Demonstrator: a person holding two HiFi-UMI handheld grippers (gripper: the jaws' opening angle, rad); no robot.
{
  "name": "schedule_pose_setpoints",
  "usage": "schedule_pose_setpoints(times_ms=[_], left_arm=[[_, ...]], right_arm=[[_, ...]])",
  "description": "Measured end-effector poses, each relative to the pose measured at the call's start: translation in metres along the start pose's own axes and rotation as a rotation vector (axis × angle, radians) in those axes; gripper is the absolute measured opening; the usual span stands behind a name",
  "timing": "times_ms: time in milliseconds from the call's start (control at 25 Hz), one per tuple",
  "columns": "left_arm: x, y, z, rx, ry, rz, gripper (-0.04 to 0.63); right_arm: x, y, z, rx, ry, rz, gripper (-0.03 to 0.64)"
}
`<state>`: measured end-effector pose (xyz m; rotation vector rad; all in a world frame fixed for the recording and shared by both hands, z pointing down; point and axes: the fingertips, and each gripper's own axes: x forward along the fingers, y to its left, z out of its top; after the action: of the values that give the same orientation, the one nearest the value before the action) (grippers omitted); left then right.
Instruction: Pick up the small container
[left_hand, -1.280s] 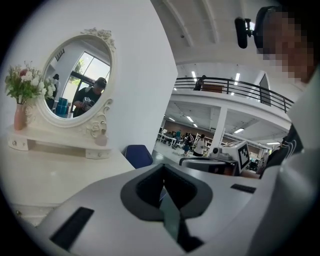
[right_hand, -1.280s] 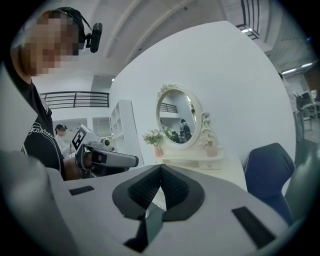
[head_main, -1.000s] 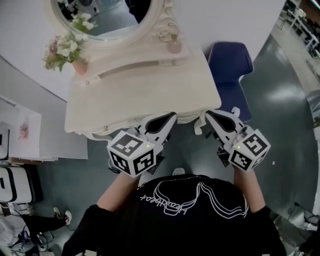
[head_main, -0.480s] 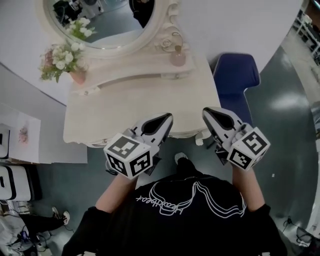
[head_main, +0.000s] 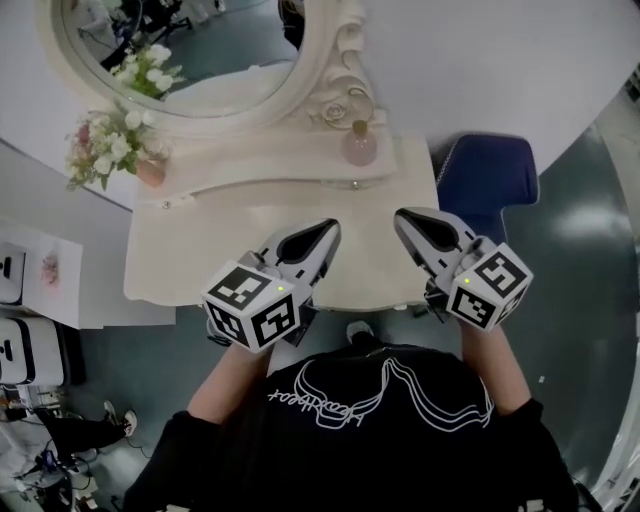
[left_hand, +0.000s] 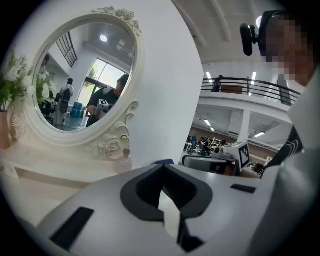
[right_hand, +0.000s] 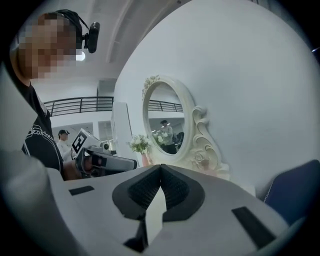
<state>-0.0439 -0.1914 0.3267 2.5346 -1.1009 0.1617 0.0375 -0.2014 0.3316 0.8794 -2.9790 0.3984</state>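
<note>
Holds left gripper (head_main: 328, 226) and right gripper (head_main: 402, 216) clenched, empty, over the dressing table (head_main: 190, 265). Shows small pink bottle (head_main: 360, 146) upright on the rear shelf (head_main: 250, 166), apart from both.

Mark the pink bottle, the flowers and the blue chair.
pink bottle (head_main: 360, 149), head view, on its round body.
flowers (head_main: 105, 148), head view, on the white blooms.
blue chair (head_main: 492, 180), head view, on its seat.

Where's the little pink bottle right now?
In the head view the pink bottle stands at the right end of the raised back shelf, beside the carved rose on the mirror frame.
</note>
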Motion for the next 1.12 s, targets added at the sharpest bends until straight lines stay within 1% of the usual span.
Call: schedule_pose_setpoints(times_ms=[200, 440, 560, 760, 960, 1120], left_arm=[[0.009, 0.017, 0.012, -0.002, -0.018, 0.042, 0.003], [0.019, 0.043, 0.02, -0.024, -0.004, 0.059, 0.003], [0.027, 0.059, 0.021, -0.04, 0.014, 0.056, 0.003], [0.043, 0.086, 0.02, -0.077, 0.043, 0.039, 0.003], [0.059, 0.11, 0.019, -0.095, 0.076, 0.022, 0.003], [0.068, 0.126, 0.017, -0.098, 0.1, 0.014, 0.003]], right_arm=[[0.021, -0.024, 0.011, -0.02, 0.005, 0.029, 0.009], [0.046, -0.049, 0.019, -0.014, 0.02, 0.023, 0.012], [0.061, -0.063, 0.019, -0.007, 0.033, 0.01, 0.06], [0.084, -0.091, 0.018, 0.009, 0.034, -0.034, 0.11], [0.111, -0.123, 0.006, -0.019, 0.07, -0.081, 0.173], [0.127, -0.141, -0.004, -0.068, 0.104, -0.119, 0.221]])
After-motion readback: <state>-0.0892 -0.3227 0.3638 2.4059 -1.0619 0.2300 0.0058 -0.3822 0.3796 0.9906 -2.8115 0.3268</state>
